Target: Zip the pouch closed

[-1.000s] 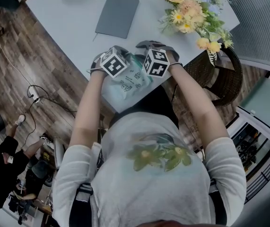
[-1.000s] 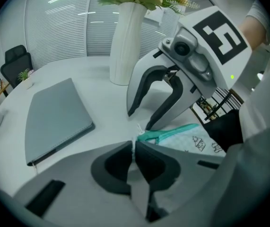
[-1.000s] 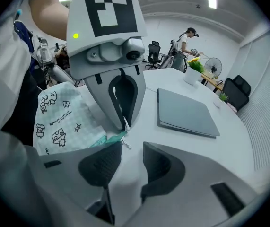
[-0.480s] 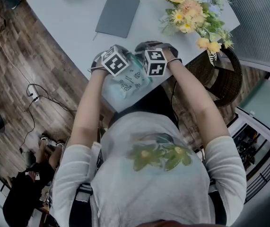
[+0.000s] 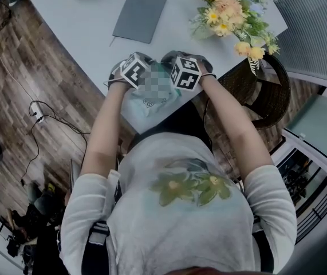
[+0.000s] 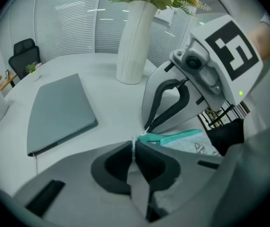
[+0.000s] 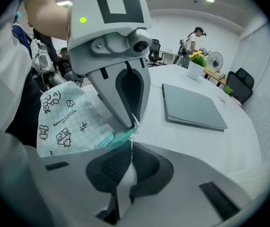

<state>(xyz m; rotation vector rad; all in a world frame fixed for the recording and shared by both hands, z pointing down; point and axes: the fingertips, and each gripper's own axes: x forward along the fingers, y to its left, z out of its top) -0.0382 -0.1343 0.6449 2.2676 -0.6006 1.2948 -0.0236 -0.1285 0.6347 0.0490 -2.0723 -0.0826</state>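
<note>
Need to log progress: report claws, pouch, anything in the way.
Left claw shut on pouch edge. Right claw shut on teal zipper end, beside the left. Grey notebook and vase stand apart, nothing blocking.

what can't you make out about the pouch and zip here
Left gripper view: the right gripper and the left gripper's own body cover most of the pouch; only part of its zip shows.
Right gripper view: the left gripper hides the zip's end.
Head view: a blur patch and the marker cubes cover the zip.
All views: the zip pull is too small to single out where both shut jaws pinch.
</note>
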